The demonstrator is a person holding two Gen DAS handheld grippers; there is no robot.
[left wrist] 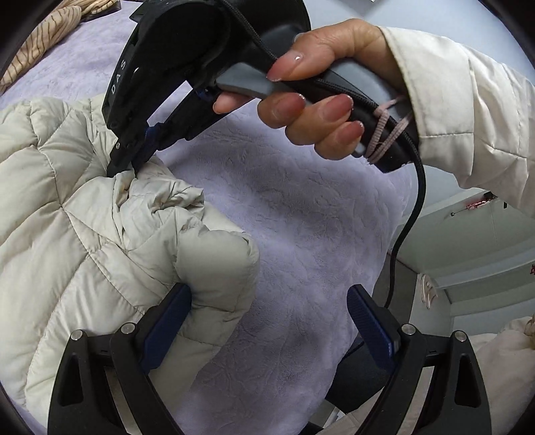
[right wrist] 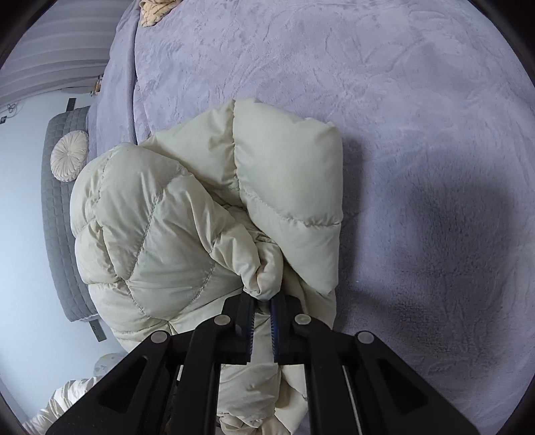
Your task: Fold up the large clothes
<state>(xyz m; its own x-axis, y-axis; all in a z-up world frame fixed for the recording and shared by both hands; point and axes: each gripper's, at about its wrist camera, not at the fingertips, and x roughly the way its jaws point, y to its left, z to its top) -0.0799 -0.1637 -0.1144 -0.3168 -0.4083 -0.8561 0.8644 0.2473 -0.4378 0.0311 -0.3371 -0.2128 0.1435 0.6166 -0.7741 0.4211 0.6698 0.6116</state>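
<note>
A cream quilted puffer jacket (left wrist: pixel 77 234) lies bunched on a lavender bed cover (left wrist: pixel 294 214). My left gripper (left wrist: pixel 267 321) stands open, its blue pads wide apart. A puffy fold of the jacket rests against the left pad (left wrist: pixel 167 324), while the right pad (left wrist: pixel 371 324) is over bare cover. In the left wrist view my right gripper (left wrist: pixel 125 165), held by a hand (left wrist: pixel 317 93) in a cream sleeve, pinches the jacket's crumpled fabric. The right wrist view shows my right gripper (right wrist: pixel 262 301) shut on a gathered fold of the jacket (right wrist: pixel 187 221), which bulges ahead of the fingers.
A striped beige garment (left wrist: pixel 43 36) lies at the far corner of the bed, visible too in the right wrist view (right wrist: pixel 157 10). A grey quilted headboard (right wrist: pixel 60 214) with a round cushion (right wrist: pixel 68 155) stands to the left. A black cable (left wrist: pixel 409 221) hangs from the right gripper's handle.
</note>
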